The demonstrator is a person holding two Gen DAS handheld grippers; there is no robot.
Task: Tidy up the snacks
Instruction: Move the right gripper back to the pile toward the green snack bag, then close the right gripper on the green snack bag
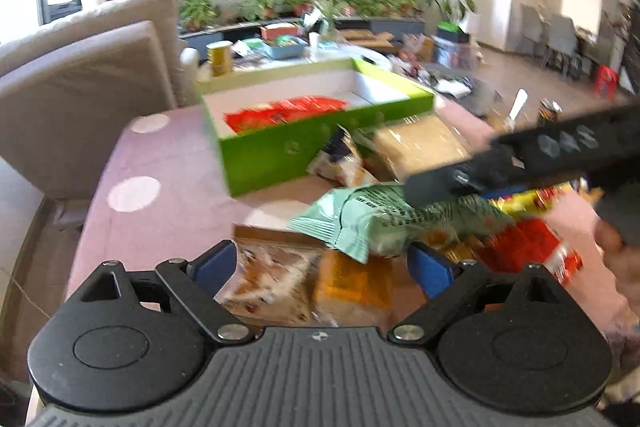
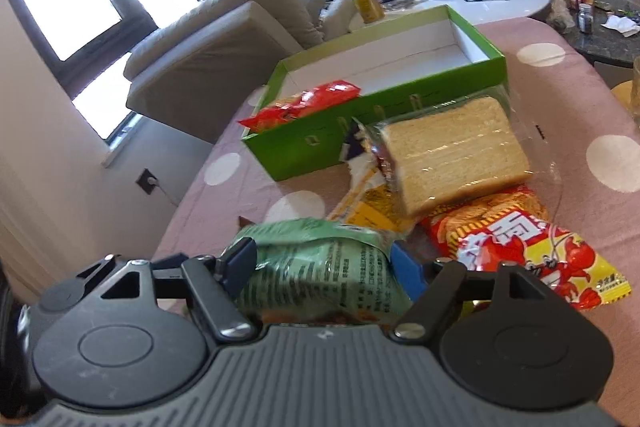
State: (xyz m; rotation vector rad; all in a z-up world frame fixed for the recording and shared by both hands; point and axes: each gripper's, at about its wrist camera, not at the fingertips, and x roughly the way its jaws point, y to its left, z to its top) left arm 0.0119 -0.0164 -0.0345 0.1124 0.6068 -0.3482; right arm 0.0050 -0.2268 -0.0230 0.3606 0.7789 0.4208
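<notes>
A green box (image 2: 372, 123) with a white inside sits open on a table (image 2: 580, 99) covered by a pink cloth with white dots. The box serves as the landmark here. Inside it, at the end nearest the cameras, lies a red snack packet (image 2: 304, 103), partly poking above the box wall; the rest of the box interior shows bare white.

Just in front of the box, touching its near wall, rests a clear-wrapped loaf of sliced bread (image 2: 452, 151). Nearer still, partly under the bread, lies a red and yellow crayfish snack bag (image 2: 532, 251), and beside the bread a yellow and white wrapper (image 2: 368, 199).

The right hand-held gripper (image 2: 324, 267) is pinching a pale green snack bag (image 2: 320, 263) between its blue pads, held in front of the box, above the pile of snacks. From the left wrist view the same green bag (image 1: 384, 223) hangs from the right hand-held gripper (image 1: 436, 187), which reaches in from the right side.

The left hand-held gripper (image 1: 320, 263) has its fingers spread wide and holds nothing. It hovers in front of the box over an orange and white snack packet (image 1: 276, 275) and an orange packet (image 1: 352, 283) on the table.

A beige sofa (image 2: 224, 39) stands beyond the table, behind the box.
</notes>
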